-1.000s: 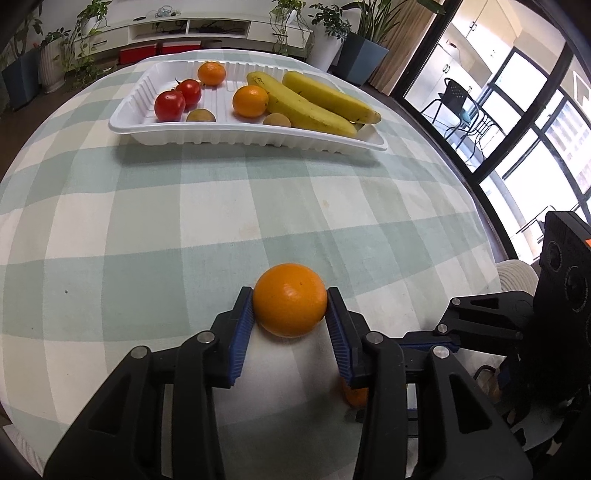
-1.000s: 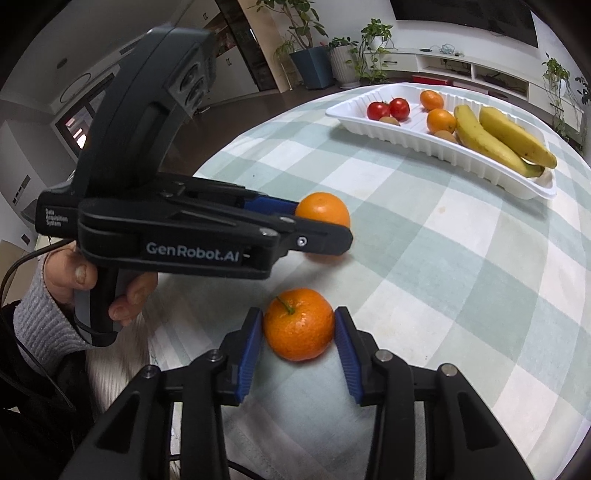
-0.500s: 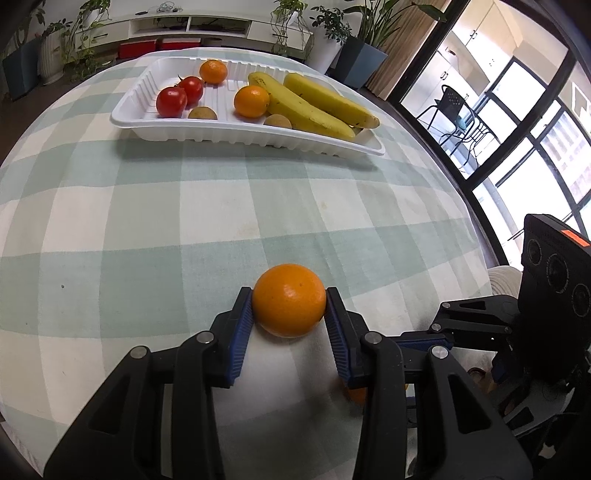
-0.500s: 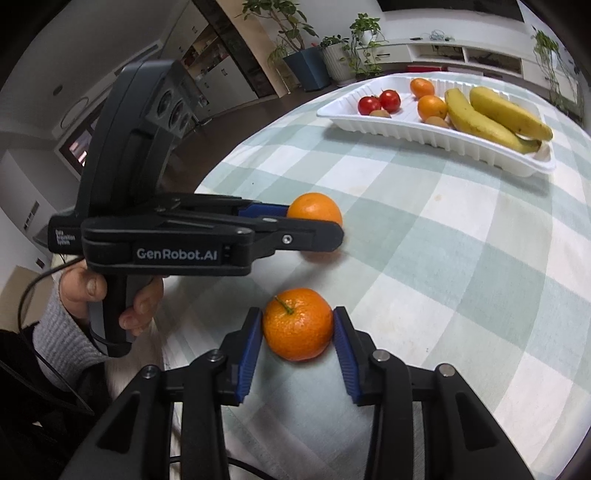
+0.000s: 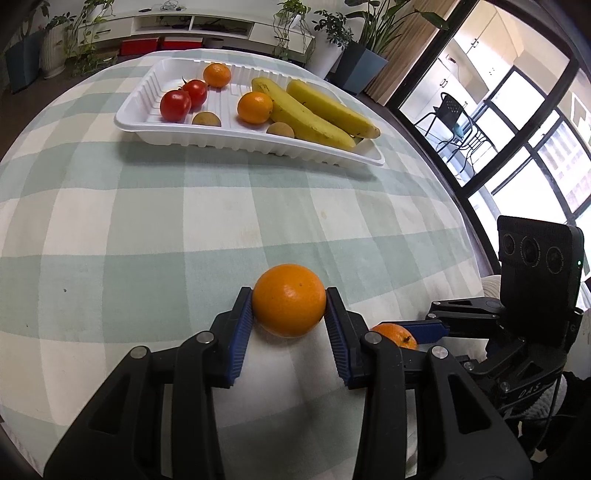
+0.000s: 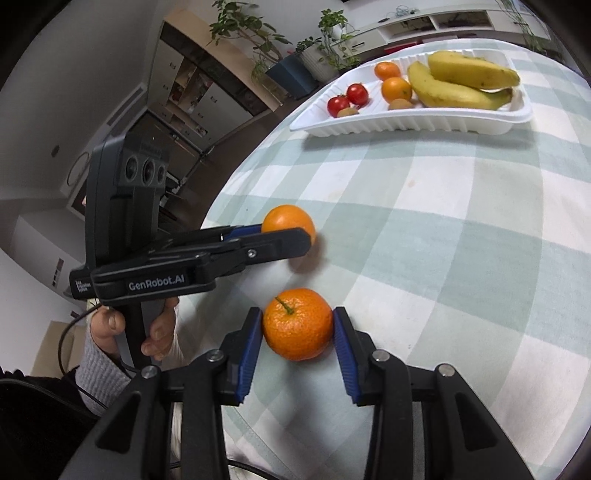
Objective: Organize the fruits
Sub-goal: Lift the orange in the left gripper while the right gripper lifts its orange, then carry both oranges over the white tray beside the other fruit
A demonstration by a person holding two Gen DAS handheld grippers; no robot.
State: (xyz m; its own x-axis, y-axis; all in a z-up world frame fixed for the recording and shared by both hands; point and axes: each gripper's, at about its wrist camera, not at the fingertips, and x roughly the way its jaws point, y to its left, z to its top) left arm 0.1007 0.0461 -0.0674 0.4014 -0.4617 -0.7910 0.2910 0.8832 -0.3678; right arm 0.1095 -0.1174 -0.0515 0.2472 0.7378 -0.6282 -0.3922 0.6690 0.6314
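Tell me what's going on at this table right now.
A person holds a handheld gripper in each hand. The left gripper is clamped on a smooth orange, and the right gripper is clamped on a stemmed mandarin. Both fruits sit low over the checked tablecloth. At the far end, a white tray already holds two bananas, two tomatoes, two more mandarins and two small brown fruits.

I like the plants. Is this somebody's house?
Probably a home living room: potted plants by big windows, a low white shelf unit, and a checked tablecloth with a fruit tray.
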